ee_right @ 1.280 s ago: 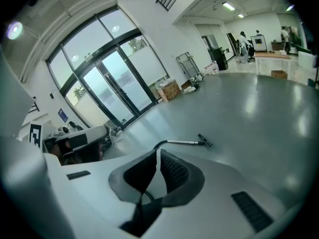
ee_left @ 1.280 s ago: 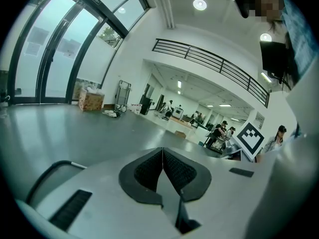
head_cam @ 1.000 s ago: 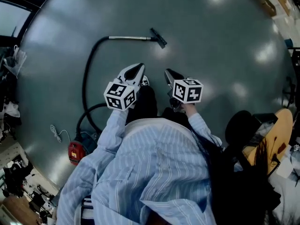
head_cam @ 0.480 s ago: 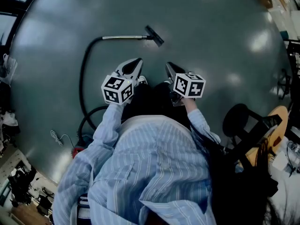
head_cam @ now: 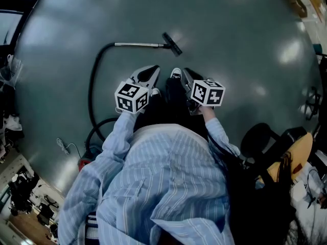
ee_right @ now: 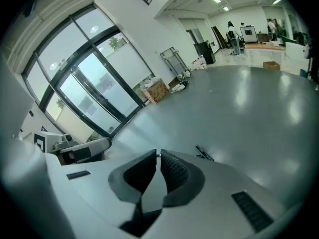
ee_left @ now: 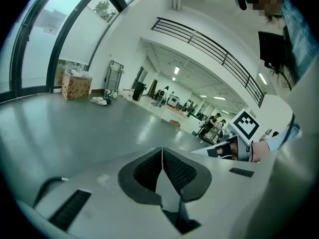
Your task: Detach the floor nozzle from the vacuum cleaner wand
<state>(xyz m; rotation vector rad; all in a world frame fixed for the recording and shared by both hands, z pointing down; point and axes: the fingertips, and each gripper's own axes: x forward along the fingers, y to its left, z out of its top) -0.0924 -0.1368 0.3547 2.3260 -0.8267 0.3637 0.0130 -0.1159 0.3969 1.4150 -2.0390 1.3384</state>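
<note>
A vacuum cleaner lies on the grey floor ahead of me. Its dark floor nozzle (head_cam: 172, 43) sits on the end of a metal wand (head_cam: 139, 45), and a black hose (head_cam: 95, 78) curves back to the red body (head_cam: 85, 162) at the lower left. The nozzle (ee_right: 204, 154) also shows small in the right gripper view, just past the jaws. My left gripper (head_cam: 153, 68) is held in the air short of the wand, shut and empty. My right gripper (head_cam: 186, 71) hangs beside it, also shut with nothing between the pads.
A white cable (head_cam: 64, 147) lies on the floor near the red body. A black chair (head_cam: 265, 137) and a yellow seat (head_cam: 299, 152) stand at the right. Cluttered shelves (head_cam: 20, 198) line the lower left. A cardboard box (ee_left: 76, 86) stands by the windows.
Both grippers have moved forward toward the vacuum wand while staying shut. A white-toed shoe has come into sight between them. The vacuum has not moved on the floor.
</note>
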